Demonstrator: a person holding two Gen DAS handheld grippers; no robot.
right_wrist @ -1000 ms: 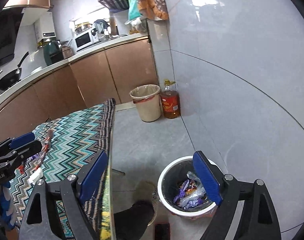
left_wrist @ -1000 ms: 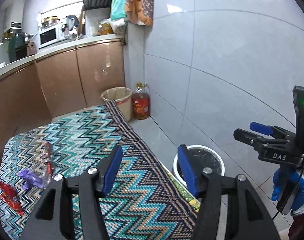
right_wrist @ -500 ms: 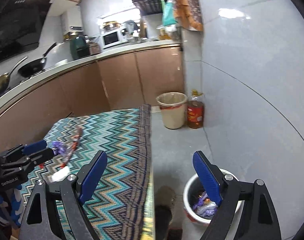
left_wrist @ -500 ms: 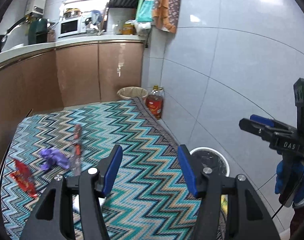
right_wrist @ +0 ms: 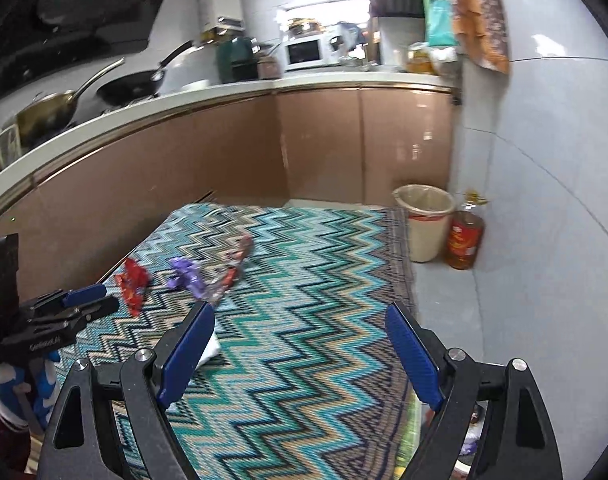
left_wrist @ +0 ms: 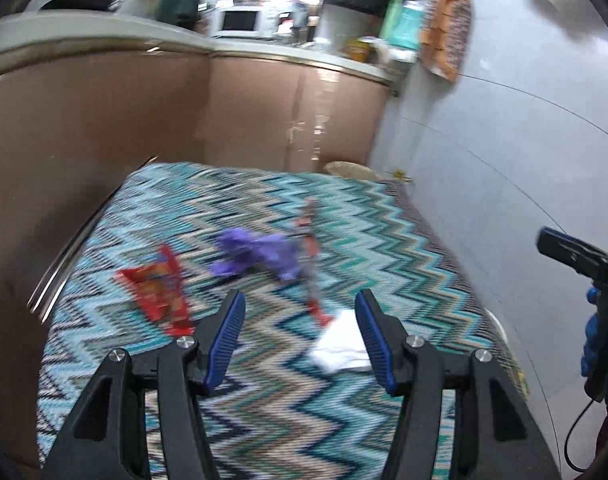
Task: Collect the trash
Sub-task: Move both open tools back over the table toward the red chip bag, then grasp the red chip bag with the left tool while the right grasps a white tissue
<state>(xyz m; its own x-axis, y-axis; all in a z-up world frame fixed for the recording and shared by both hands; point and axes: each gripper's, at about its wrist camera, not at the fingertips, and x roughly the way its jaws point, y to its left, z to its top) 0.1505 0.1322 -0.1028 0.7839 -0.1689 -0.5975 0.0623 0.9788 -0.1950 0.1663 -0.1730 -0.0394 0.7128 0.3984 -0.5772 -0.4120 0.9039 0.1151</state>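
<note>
Approach step — both grippers, left (left_wrist: 299,334) and right (right_wrist: 299,350), fingers spread, nothing held. Wrappers — red (left_wrist: 159,290), purple (left_wrist: 259,254) — lie mid-cloth (left_wrist: 364,216) on the counter. Next: lower onto one, pinch.

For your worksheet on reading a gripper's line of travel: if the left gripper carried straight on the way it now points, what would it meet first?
Probably the zigzag tablecloth near the white scrap. The left gripper is open, empty and angled down, with the purple wrapper farther along. Motion blur leaves depth uncertain.
</note>
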